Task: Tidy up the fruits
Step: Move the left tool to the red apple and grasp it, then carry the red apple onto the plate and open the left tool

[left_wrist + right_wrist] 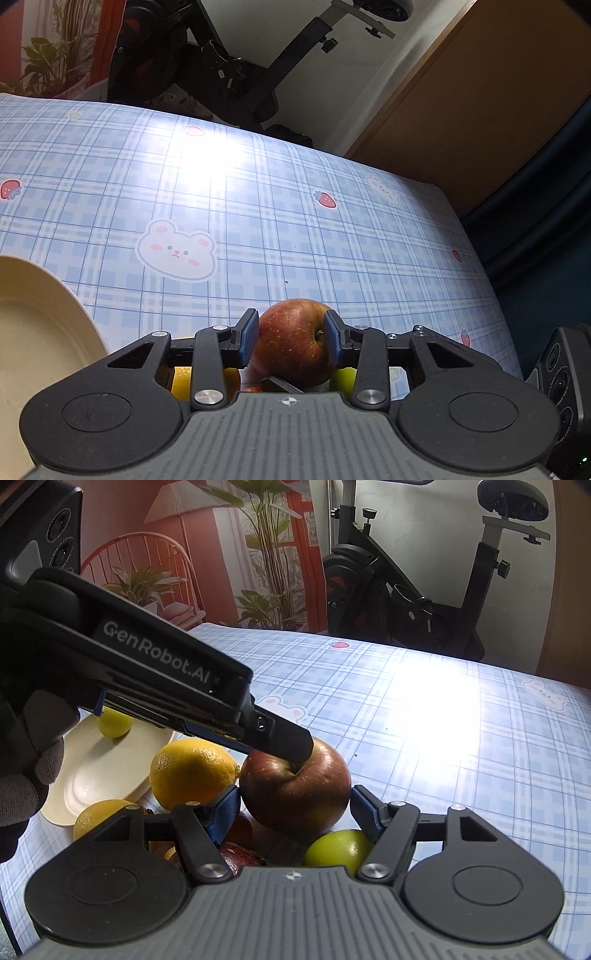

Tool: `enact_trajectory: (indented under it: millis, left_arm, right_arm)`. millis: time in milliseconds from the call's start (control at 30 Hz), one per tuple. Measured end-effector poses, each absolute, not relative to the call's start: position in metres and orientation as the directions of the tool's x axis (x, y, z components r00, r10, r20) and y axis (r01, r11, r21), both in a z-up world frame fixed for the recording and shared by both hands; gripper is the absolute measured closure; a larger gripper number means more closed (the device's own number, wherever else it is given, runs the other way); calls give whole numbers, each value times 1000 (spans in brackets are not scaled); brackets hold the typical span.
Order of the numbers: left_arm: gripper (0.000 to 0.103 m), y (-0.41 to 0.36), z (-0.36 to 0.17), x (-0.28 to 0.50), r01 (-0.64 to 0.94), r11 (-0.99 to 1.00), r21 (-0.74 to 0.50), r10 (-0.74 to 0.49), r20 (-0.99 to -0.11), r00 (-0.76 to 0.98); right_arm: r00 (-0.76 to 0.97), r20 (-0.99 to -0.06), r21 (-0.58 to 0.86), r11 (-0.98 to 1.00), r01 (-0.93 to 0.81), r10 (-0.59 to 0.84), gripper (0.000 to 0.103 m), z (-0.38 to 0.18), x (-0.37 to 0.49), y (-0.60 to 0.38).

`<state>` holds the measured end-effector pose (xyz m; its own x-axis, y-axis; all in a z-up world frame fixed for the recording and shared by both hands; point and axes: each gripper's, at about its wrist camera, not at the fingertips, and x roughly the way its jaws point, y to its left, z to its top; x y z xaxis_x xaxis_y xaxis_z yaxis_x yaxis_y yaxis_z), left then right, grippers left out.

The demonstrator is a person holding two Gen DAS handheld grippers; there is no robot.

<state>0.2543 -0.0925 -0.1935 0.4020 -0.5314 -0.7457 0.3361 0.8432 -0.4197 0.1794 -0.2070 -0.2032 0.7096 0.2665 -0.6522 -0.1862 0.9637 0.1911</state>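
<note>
The blue checked tablecloth (424, 716) carries a cream oval plate (96, 771) at the far left, with one small yellow-green fruit (115, 722) on it. I judge the step is picking the red round apple (295, 786) from the fruit heap near me. My left gripper (291, 338) is narrowly open around it; whether the pads press, I cannot tell. My right gripper (291, 814) stands half open beside the apple, not gripping. The stem hollow points up and to the right gripper's side; being round, the apple has no clear long axis. Next I need a firm grip, then a lift toward the plate.
</note>
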Motion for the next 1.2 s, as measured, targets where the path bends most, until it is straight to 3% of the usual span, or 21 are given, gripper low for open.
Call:
enact_trajectory:
  millis: [267,667,1200]
  left_arm:
    - [63,-83,-196,262,329,819,-470,-571,-729,378]
    - [63,-55,-157,240,322,814,-484,-581,-679,449]
    - [64,54,-133,203,195,879,-436,-467,-697,544]
  right_arm:
    - [728,-640,153,970,-192,245,36,-198,174,-200]
    - [756,-601,100,963,-249,258,36,-161,165,-181]
    - [706,-567,91,884,-458,424,36,-148,171,-72]
